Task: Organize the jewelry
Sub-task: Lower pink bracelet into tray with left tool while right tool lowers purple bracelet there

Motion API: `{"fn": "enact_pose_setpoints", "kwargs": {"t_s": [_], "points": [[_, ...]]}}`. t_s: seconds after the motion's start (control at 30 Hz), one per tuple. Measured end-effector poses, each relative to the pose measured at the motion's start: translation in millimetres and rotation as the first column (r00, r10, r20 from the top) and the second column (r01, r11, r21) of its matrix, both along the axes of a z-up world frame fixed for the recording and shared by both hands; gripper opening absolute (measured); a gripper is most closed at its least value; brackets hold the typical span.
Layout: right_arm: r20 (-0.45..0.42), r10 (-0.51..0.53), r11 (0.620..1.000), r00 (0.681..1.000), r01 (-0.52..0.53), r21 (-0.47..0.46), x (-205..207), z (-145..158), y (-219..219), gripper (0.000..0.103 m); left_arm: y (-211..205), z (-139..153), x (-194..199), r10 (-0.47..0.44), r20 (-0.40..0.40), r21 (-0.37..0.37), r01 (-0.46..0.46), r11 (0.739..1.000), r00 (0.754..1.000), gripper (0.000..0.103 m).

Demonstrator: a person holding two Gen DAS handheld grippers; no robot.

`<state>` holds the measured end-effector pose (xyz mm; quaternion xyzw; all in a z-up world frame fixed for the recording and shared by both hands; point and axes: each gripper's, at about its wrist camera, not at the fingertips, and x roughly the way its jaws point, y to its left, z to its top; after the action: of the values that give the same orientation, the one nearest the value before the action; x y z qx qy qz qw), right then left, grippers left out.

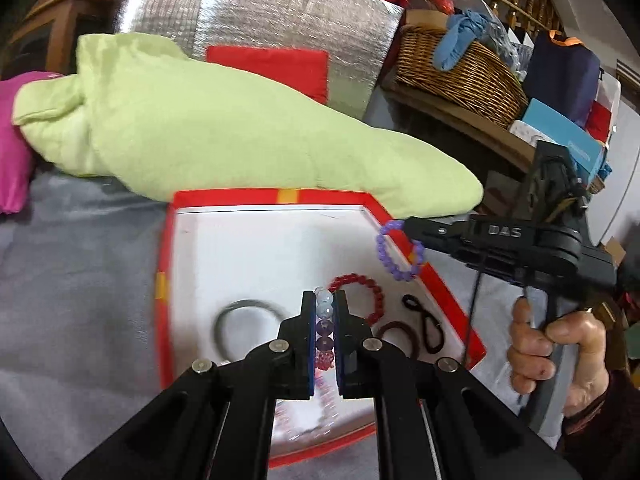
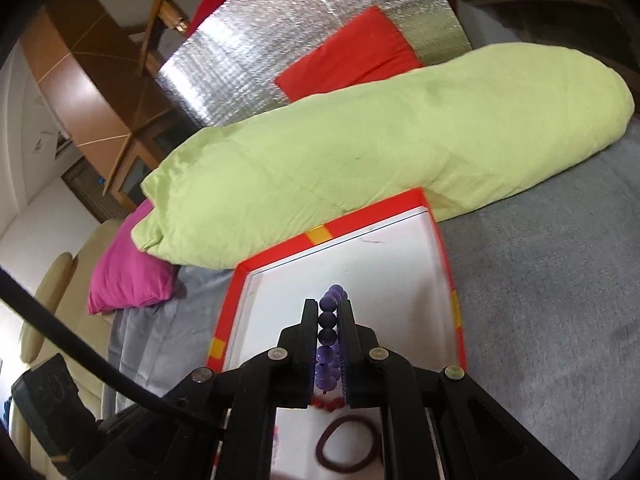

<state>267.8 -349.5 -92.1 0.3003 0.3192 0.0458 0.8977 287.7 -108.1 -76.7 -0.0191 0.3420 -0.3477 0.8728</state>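
A mixed-bead bracelet [image 1: 325, 326] sits pinched in the left tongs [image 1: 324, 300] above the red-rimmed tray [image 1: 280, 196] on the bed. The right tongs [image 2: 329, 308] pinch a purple bracelet [image 2: 328, 334] at the tray's right rim, probably so both drop in beside the red bracelet [image 1: 360, 292].

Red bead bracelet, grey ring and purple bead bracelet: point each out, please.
Red bead bracelet [image 1: 370, 285], left wrist view, top of its loop.
Grey ring [image 1: 221, 330], left wrist view, left side of the band.
Purple bead bracelet [image 1: 383, 236], left wrist view, upper left beads.
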Motion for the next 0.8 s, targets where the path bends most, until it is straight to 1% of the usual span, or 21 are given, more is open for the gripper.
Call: {"fn": "enact_pose_setpoints", "kwargs": {"t_s": [0.2, 0.3, 0.5, 0.67, 0.8], "points": [[-0.013, -0.038, 0.999, 0.999, 0.038, 0.035, 10.5, -6.4, -17.8, 0.01, -21.4, -5.2, 8.6, -0.024, -0.027, 0.014, 0.024, 1.0, 0.999, 0.008], [-0.02, -0.052, 0.997, 0.998, 0.053, 0.055, 16.7, -8.8, -23.9, 0.01, -27.8, -11.6, 12.3, -0.032, -0.064, 0.017, 0.034, 0.999, 0.997, 0.008], [-0.024, -0.073, 0.995, 0.997, 0.074, 0.074, 26.9, -11.3, -30.2, 0.01, -30.3, -22.3, 15.9, -0.045, -0.132, 0.011, 0.047, 0.999, 0.99, 0.008], [-0.04, -0.076, 0.993, 0.996, 0.079, 0.088, 34.7, -17.5, -32.9, 0.01, -33.8, -29.9, 16.9, -0.052, -0.172, 0.017, 0.056, 0.998, 0.984, 0.008], [-0.059, -0.069, 0.993, 0.996, 0.075, 0.096, 38.6, -22.2, -32.4, 0.01, -37.1, -33.2, 15.3, -0.06, -0.184, 0.026, 0.066, 0.997, 0.981, 0.008]]}}
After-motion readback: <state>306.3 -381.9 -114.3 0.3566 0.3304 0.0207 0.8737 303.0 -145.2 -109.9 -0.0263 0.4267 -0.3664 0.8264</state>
